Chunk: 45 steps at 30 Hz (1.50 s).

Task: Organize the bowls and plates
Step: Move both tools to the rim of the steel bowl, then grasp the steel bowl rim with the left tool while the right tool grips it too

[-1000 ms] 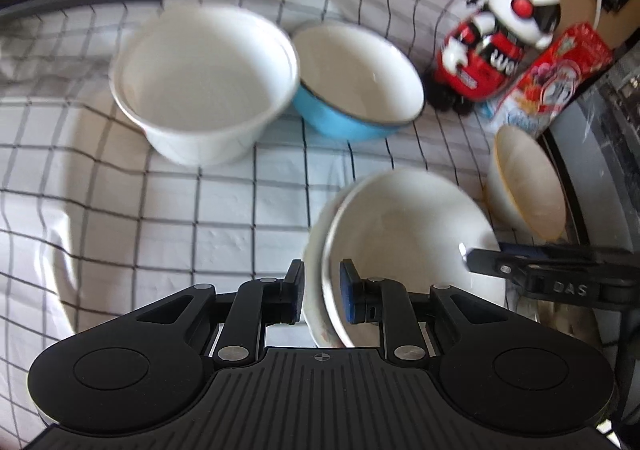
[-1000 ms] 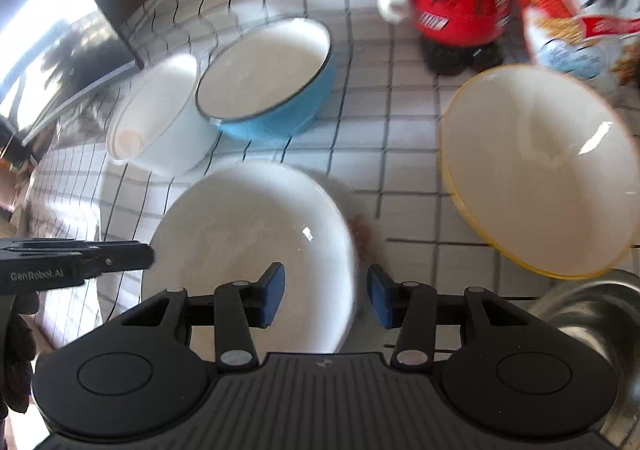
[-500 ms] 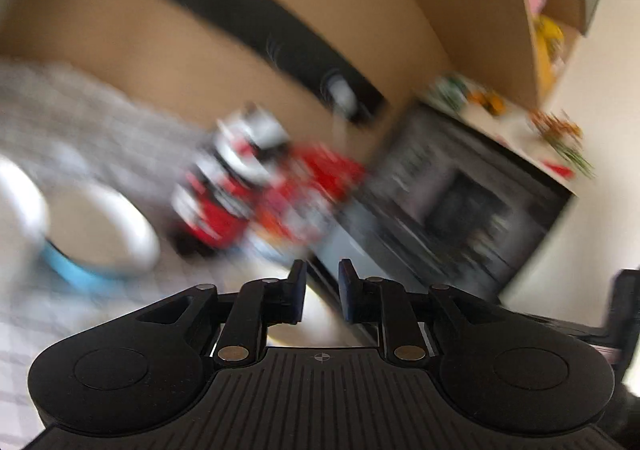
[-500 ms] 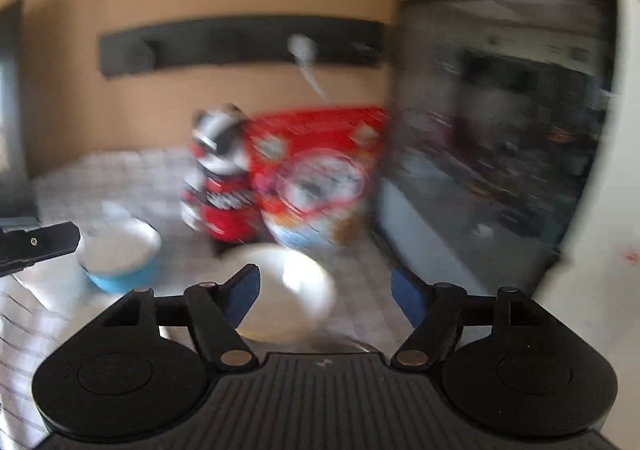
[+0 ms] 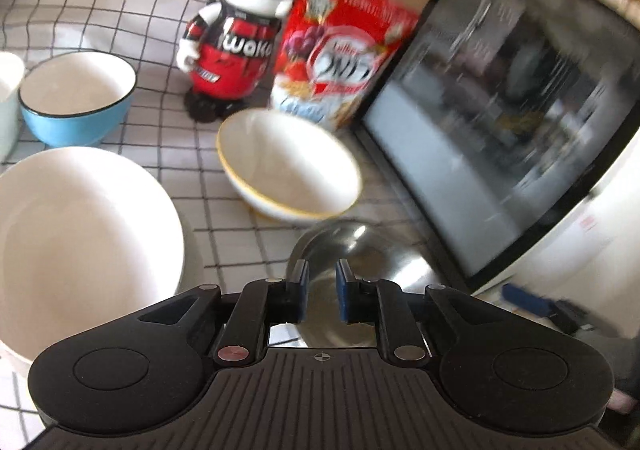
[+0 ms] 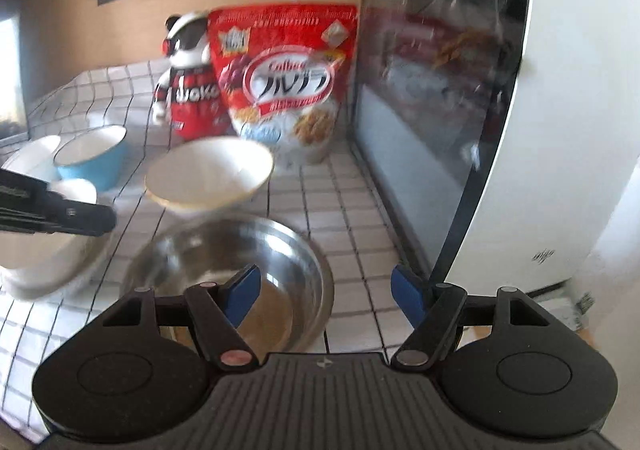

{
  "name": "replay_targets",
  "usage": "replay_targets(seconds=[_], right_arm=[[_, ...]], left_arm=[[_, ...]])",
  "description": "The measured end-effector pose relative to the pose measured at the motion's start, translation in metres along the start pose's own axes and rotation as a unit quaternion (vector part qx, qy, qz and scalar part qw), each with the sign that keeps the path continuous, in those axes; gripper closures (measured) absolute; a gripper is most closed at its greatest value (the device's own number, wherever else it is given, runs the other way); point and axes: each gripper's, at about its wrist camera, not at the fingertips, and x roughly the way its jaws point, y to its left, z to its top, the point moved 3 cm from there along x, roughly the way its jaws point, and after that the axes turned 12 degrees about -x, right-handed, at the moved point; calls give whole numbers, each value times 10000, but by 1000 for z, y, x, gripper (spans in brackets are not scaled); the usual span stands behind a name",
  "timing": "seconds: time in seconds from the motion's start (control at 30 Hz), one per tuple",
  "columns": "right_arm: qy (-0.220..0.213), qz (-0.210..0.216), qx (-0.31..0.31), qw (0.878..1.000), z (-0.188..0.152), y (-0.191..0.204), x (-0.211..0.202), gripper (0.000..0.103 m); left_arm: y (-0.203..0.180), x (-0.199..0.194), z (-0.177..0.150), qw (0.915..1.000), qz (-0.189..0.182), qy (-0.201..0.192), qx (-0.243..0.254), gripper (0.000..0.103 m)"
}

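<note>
Bowls were spread over a checked tablecloth, none yet stacked. In the left wrist view, a steel bowl was seen at 6 o'clock, directly ahead of the left gripper, whose blue pads were drawn almost together with nothing pinched between them. A yellow-rimmed white bowl lay just beyond the steel one, toward 12 o'clock. A large white bowl filled the 9 o'clock side, and a blue bowl was set at 10 o'clock, with the edge of another white bowl beside it.

In the right wrist view, the right gripper was held spread wide above the steel bowl's near rim, nothing touched by its pads; this was probably an approach to lift that bowl for nesting. The other gripper's black finger was seen at 9 o'clock.

At 12 o'clock, out of the working area, a red cereal bag printed "Calbee", with Japanese lettering, was propped against a dark-doored appliance. A robot figurine marked "woko" was stood beside the bag.
</note>
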Motion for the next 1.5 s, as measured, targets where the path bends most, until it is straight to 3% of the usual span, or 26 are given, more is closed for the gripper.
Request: replay_targets(seconds=[0.13, 0.27, 0.37, 0.53, 0.67, 0.77, 0.9, 0.93, 1.03, 1.2, 1.37, 1.5], right_arm=[[111, 510, 331, 9981, -7, -20, 14, 30], [60, 748, 307, 9967, -8, -26, 24, 30], [274, 629, 314, 9972, -12, -25, 41, 30], [587, 970, 573, 9919, -12, -25, 74, 45], [689, 1057, 558, 9904, -7, -18, 90, 52], [922, 1443, 774, 9822, -8, -17, 100, 66], [998, 1614, 743, 9790, -10, -11, 95, 83], [1006, 1592, 710, 9795, -11, -9, 92, 83], [963, 1463, 502, 9833, -10, -6, 81, 83], [874, 1606, 367, 9825, 0, -3, 54, 83], [728, 1866, 180, 9796, 21, 11, 24, 83], [555, 2151, -43, 9750, 45, 38, 8, 83]], left_arm=[[-4, 19, -14, 9970, 763, 157, -34, 87], [1, 35, -29, 9939, 1004, 336, -309, 84], [1, 47, -38, 9923, 1087, 465, -375, 79], [0, 57, -43, 9905, 1134, 519, -577, 73], [-3, 68, -41, 9907, 1131, 608, -447, 70], [-1, 74, -39, 9902, 1086, 655, -581, 69], [-5, 76, -38, 9908, 1033, 741, -473, 70], [-6, 76, -40, 9909, 1030, 774, -389, 71], [-5, 70, -43, 9907, 944, 868, -460, 73], [-7, 43, -48, 9911, 827, 902, -522, 75], [-7, -1, -49, 9912, 761, 949, -516, 76], [6, -39, -38, 9914, 830, 763, -662, 76]])
